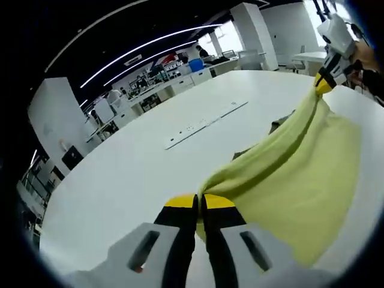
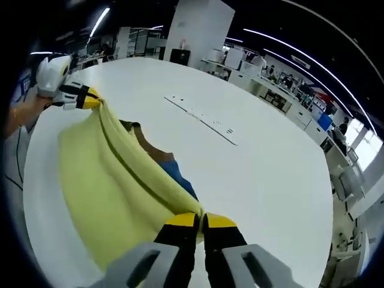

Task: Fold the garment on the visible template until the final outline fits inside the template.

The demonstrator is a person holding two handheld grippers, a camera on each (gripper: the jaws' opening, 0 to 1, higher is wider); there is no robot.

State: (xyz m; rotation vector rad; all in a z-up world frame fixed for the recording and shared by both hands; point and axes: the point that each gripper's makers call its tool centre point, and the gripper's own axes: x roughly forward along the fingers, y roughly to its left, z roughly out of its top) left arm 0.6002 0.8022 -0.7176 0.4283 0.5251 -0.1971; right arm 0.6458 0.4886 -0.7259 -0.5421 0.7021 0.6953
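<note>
An open-plan office or lab (desks, ceiling light strips, white pillar).

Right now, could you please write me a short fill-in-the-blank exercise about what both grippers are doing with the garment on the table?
1. The garment held by both grippers is ____ in colour.
2. The left gripper has its jaws ____ on the fabric.
3. The fabric is stretched between the left gripper and the ____ gripper.
4. The cloth hangs above a large ____ table.

Missing words: yellow; shut; right; white
</note>
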